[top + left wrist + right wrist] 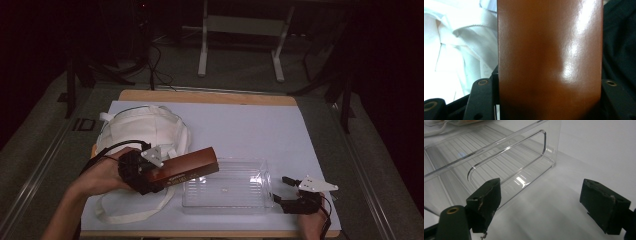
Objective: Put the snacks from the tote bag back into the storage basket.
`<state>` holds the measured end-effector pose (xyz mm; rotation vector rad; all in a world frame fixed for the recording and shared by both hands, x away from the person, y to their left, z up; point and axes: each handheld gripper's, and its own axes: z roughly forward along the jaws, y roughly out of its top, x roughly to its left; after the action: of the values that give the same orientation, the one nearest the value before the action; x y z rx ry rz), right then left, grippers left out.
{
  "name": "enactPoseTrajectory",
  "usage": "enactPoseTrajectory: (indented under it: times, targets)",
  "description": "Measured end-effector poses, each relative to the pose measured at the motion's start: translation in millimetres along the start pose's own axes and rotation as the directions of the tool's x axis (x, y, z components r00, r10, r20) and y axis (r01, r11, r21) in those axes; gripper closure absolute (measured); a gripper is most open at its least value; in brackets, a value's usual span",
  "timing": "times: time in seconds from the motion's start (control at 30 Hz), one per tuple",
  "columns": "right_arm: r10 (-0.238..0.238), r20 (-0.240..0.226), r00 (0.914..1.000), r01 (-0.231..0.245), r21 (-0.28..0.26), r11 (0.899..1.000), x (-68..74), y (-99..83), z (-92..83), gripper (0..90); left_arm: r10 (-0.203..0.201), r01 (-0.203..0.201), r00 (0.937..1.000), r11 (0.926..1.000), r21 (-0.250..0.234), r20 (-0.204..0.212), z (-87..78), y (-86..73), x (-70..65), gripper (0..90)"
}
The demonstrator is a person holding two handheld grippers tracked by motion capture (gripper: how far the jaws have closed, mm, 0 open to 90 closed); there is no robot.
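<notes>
My left gripper point(150, 175) is shut on a long brown box point(189, 166), held above the table with its far end over the left edge of a clear plastic bin point(226, 187). In the left gripper view the glossy brown box point(549, 60) stands between the two black jaws. My right gripper point(281, 189) rests on the white table cover just right of the bin, open with nothing between its jaws. In the right gripper view the bin's handled end wall point(506, 152) is right in front of my right gripper point(541, 202).
A white cloth bag point(142, 132) with loose straps lies at the left of the table, under and behind the left hand. The white cover point(240, 125) spreads over the wooden table. Metal stand legs point(202, 50) rise on the floor beyond.
</notes>
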<state>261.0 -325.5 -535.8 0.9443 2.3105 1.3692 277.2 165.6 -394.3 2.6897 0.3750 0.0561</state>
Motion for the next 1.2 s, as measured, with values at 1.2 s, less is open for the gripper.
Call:
enactPoseTrajectory:
  times: [1.2]
  targets:
    - [0.002,-0.003,1.0,-0.002,0.0,1.0,-0.5,-0.1,-0.2,17.2,0.148,-0.15,0.9885,0.9831,0.104,0.032,28.3,31.0,-14.0,43.4]
